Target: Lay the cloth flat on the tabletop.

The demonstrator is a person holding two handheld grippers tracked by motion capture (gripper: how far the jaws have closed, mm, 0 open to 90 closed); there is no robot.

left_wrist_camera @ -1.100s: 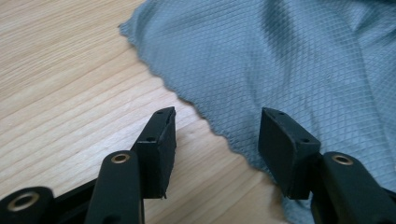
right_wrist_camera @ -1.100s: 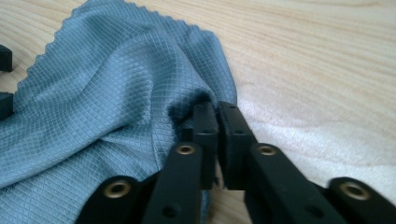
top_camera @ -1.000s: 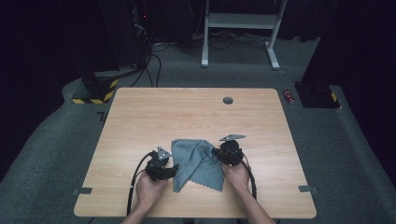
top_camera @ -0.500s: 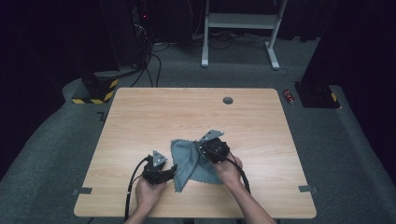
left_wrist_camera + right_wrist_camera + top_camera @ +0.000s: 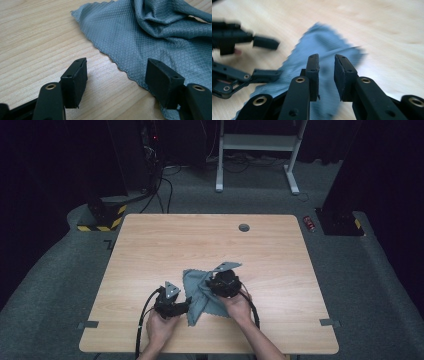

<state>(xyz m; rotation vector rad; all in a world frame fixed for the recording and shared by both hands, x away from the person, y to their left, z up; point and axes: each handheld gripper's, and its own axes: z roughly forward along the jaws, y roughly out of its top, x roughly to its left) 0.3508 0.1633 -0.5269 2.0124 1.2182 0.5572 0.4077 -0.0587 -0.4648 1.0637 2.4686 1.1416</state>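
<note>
- Two hand-held grippers worked one grey cloth (image 5: 202, 292), which lay rumpled on the near middle of the bench (image 5: 150, 250), partly folded over itself.
- The left hand-held gripper (image 5: 116, 75) sat low at the cloth's near-left hem with its jaws spread wide: one jaw over bare wood, the other over the fabric, the scalloped edge running between them and nothing pinched.
- The right hand-held gripper (image 5: 326, 66) hung over the cloth's right part with its jaws drawn near together but a narrow gap showing between the pads; that view was blurred, and I could not tell whether any fabric was caught.
- To do this well, I judged the left jaws should slide under the hem before closing, so a single layer is taken rather than a bunch.
- The bench was pale wood with a round cable port (image 5: 244, 227) beyond the cloth.
- Beyond the bench lay grey carpet, a white desk frame (image 5: 257, 150), trailing cables and a yellow-and-black striped base (image 5: 102, 220).
</note>
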